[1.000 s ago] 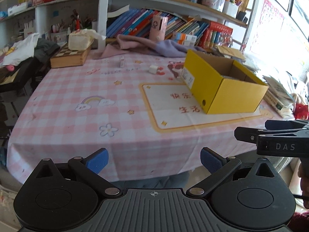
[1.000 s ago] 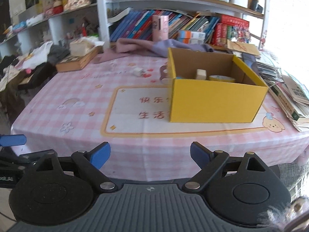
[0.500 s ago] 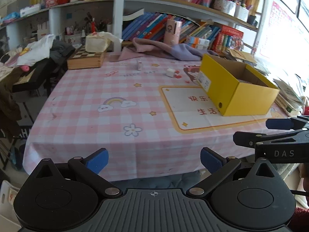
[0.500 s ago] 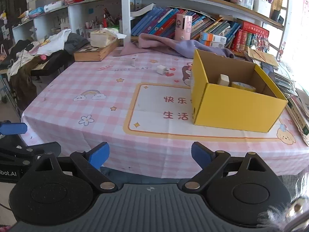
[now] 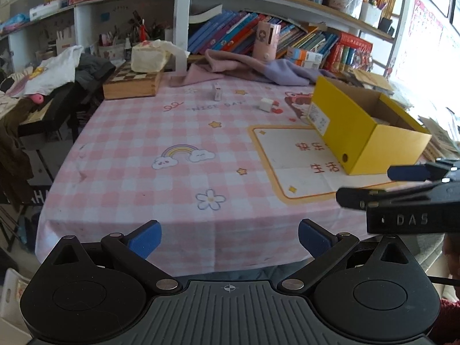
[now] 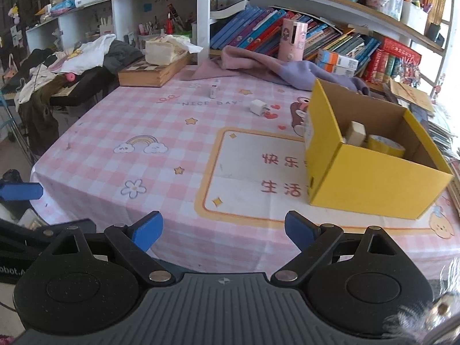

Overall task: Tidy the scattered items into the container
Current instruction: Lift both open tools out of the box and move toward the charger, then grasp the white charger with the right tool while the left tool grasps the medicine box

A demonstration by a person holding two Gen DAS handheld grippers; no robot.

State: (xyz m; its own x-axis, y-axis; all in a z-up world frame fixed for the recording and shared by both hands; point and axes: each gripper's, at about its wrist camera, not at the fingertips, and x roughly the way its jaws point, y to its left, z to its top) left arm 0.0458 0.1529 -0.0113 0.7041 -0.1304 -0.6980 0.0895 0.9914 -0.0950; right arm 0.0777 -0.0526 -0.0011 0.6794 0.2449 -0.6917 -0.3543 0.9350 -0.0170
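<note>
Bookshelves [image 6: 287, 28] rise behind a desk [image 6: 172, 149] covered in a pink checked cloth. On its right side stands an open yellow box [image 6: 373, 184] holding a tape roll [image 6: 385, 145] and a pale block [image 6: 356, 132]. Still out on the cloth, near the far edge, are a white charger [image 6: 258, 107] and, further left, a small upright white item [image 6: 213, 91]. Both lie well apart from the box. Left hand-held gripper [image 5: 229, 237] and right hand-held gripper [image 6: 223, 230] hover at the near edge, jaws spread wide and empty.

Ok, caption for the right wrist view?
Open hand-held gripper faces yellow box; white charger and small packet remain on tablecloth.
</note>
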